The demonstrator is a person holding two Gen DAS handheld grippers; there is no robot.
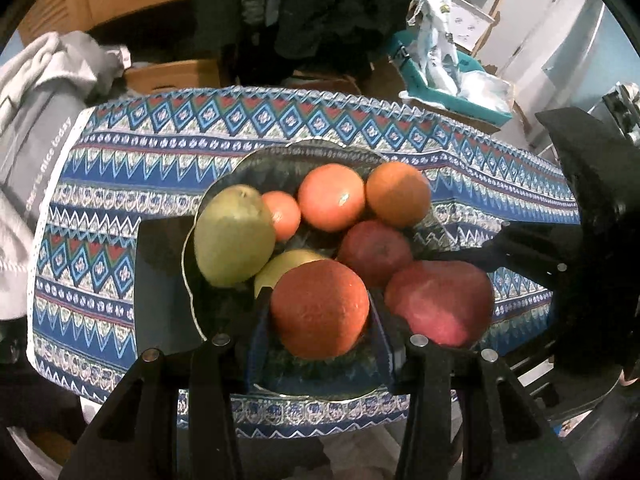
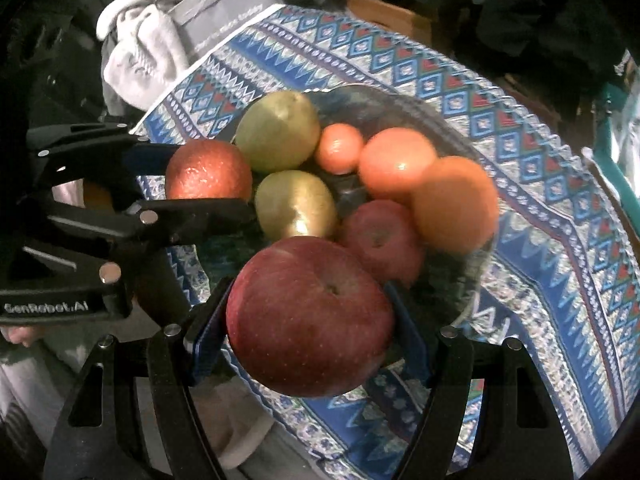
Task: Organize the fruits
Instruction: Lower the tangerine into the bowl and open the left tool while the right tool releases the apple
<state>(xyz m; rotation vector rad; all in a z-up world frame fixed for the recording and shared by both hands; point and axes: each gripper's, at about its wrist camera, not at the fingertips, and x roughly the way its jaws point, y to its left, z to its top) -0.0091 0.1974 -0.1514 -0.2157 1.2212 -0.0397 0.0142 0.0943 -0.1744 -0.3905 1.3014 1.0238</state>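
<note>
Your blue zigzag-patterned tablecloth covers the table, with a dark glass fruit bowl on it. Nearest, your left gripper is closed to fruit width around a rough-skinned orange over the bowl's near edge. Your right gripper clamps a large red apple at the bowl's near right. Farther in lie a green pear, a smaller dark red apple and more round oranges.
</note>
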